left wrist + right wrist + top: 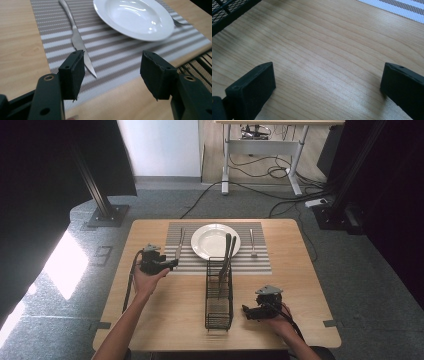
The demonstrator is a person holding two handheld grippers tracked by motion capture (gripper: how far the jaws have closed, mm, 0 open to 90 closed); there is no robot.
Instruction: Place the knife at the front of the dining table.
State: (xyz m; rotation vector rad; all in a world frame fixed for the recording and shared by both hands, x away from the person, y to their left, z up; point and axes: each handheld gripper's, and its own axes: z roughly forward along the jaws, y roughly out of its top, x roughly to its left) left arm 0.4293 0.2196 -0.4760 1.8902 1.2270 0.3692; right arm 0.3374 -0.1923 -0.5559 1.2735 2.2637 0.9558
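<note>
Left claw (112,72) apart, empty; knife (76,37) lies just left-far, long axis near-far; right claw (327,87) apart too.

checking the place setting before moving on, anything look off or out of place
Mostly tidy: the plate sits centred on the striped placemat, with the fork straight on one side. The knife on the other side lies slightly slanted. Two utensils in the wire caddy lean over the plate's rim.

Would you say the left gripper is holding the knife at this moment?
No, the left gripper has its jaws apart with nothing between them, while the knife lies on the striped placemat.
</note>
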